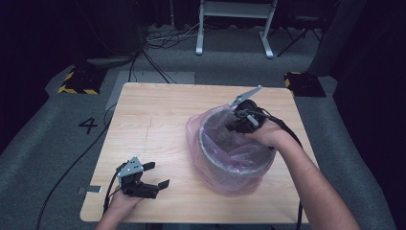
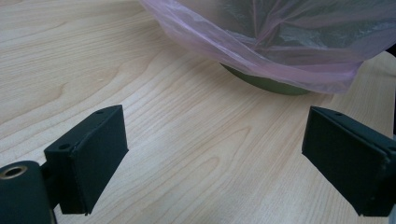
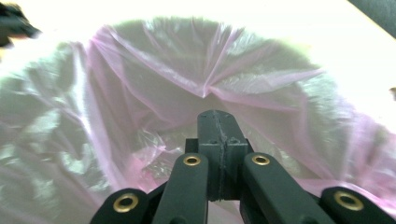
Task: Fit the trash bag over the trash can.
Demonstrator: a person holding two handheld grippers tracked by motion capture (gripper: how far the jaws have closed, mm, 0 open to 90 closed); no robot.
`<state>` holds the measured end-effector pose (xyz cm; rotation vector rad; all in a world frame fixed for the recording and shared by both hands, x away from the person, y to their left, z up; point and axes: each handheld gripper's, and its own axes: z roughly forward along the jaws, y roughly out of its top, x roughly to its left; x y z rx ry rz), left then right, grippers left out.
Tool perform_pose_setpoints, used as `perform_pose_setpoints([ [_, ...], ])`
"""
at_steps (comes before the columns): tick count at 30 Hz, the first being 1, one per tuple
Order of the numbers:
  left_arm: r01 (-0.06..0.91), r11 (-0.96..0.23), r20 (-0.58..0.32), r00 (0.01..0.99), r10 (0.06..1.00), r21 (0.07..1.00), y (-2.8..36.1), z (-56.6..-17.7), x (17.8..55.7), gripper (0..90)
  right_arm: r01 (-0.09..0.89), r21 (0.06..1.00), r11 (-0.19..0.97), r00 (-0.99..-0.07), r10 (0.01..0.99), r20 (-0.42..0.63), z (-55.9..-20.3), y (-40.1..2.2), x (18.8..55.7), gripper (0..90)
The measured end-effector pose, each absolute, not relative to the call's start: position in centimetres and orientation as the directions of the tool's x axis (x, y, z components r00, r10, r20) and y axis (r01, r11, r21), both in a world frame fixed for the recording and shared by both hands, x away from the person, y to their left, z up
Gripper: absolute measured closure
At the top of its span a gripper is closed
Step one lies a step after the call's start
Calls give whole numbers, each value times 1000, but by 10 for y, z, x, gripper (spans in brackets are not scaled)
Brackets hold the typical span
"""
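Pink bag liner [image 3: 154, 88] pinched by closed right hand-held gripper [image 3: 217, 122].

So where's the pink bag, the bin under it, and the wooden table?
pink bag [image 1: 194, 136], high view, its outer left side.
bin [image 2: 268, 85], left gripper view, dark base below the bag.
wooden table [image 1: 158, 110], high view, bare top.

The thin, translucent pink plastic bag [image 1: 210, 139] looks glossy and crinkled over the round dark bin [image 2: 268, 84]. The pale wooden table [image 1: 158, 120] shows smooth, matt grain. Grey carpet floor [image 1: 43, 139] looks rough.
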<state>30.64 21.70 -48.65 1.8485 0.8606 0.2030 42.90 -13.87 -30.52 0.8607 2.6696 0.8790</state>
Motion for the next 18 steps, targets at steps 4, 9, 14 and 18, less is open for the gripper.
perform_pose_setpoints([
  [4,468,-211,-242,731,638,858,216,-487,307,68,459,651,605,-804,594,15,-292,-151,424,900],
  [9,472,-218,-239,730,641,854,215,-488,307,68,431,736,522,-797,603,38,-273,-176,415,900],
  [14,470,-225,-237,734,637,854,215,-488,307,68,400,809,431,-785,616,60,-258,-203,403,900],
  [18,472,-219,-241,731,638,854,214,-488,307,68,395,828,399,-773,631,65,-256,-226,396,900],
])
